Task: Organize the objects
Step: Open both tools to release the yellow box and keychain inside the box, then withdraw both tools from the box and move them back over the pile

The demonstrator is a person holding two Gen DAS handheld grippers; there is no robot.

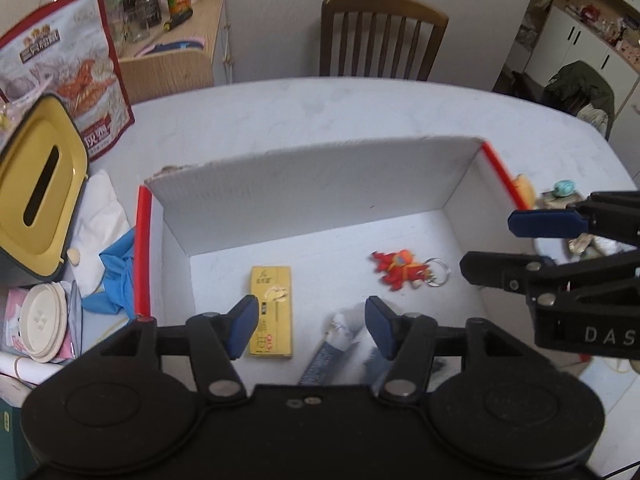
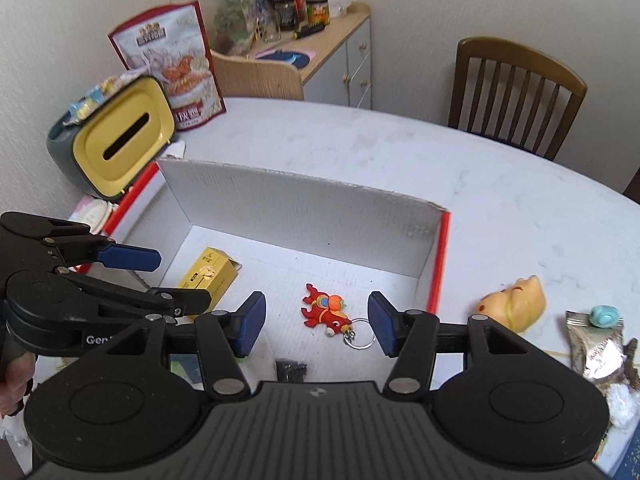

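Note:
A white cardboard box (image 1: 312, 192) (image 2: 300, 208) with red edges stands open on the table. On its floor lie a yellow carton (image 1: 271, 312) (image 2: 210, 276), a red toy keychain (image 1: 402, 270) (image 2: 326, 312) and a white-and-blue tube (image 1: 336, 344). My left gripper (image 1: 306, 328) (image 2: 182, 278) hangs open above the box's left half, over the carton and tube, with nothing pressed between its blue pads. My right gripper (image 2: 316, 324) (image 1: 488, 244) is open above the keychain and holds nothing. A small black item (image 2: 291, 370) lies half hidden under it.
Right of the box lie an orange-yellow toy (image 2: 516, 304), a teal bead (image 2: 604, 316) and a silver wrapper (image 2: 596, 348). To the left are a yellow-lidded tissue holder (image 1: 36, 188), a snack bag (image 1: 76, 72), a blue glove (image 1: 116, 276) and plates (image 1: 42, 324). A chair (image 1: 380, 36) stands behind the table.

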